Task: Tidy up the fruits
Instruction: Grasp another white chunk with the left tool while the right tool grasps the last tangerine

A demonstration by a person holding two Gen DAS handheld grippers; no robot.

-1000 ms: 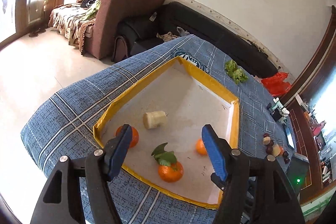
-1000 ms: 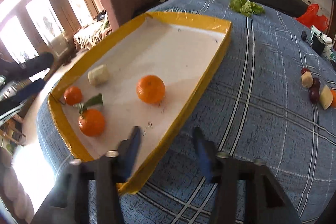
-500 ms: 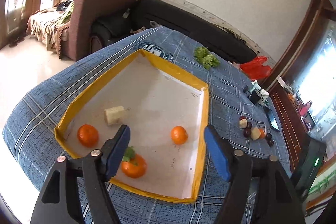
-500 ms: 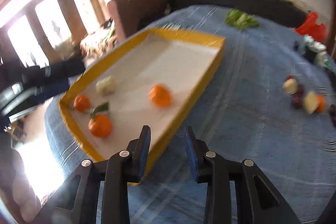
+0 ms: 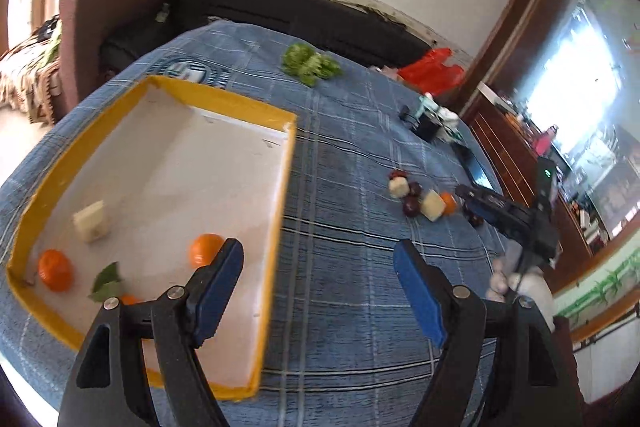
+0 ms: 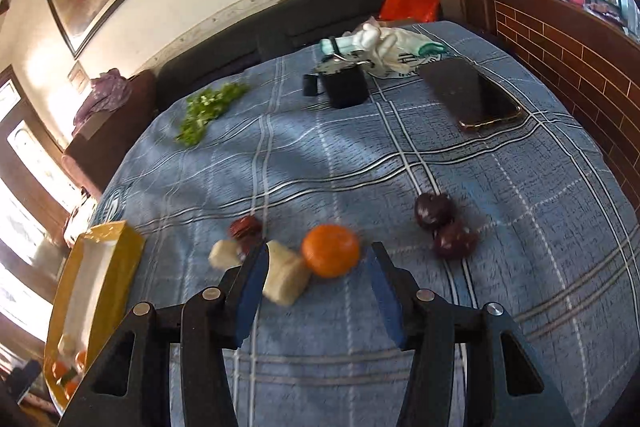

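Here the yellow-rimmed tray [image 5: 286, 187] lay on the blue plaid cloth [image 5: 344, 291], and everything else sat in relation to it. Inside the tray, near its left end, rested an orange [image 5: 55, 269]; just right of that a green leaf [image 5: 106, 281], a pale cut chunk [image 5: 91, 221] a little further in, and another orange [image 5: 203, 249] toward the tray's right wall. The left gripper [image 5: 318, 269] hung over the tray's right wall, its jaws standing wide with nothing between them. Well to the right of the tray, out on the cloth, lay a small cluster: a reddish date [image 6: 245, 227], two pale chunks [image 6: 286, 277], a loose orange [image 6: 331, 255] and two dark plums [image 6: 434, 211]. The right gripper [image 6: 316, 269] hovered over that cluster, its jaws opening, with the loose orange and one pale chunk framed between the pads but untouched. Farther from the tray sat green lettuce [image 6: 208, 109] and a dark phone [image 6: 476, 95].
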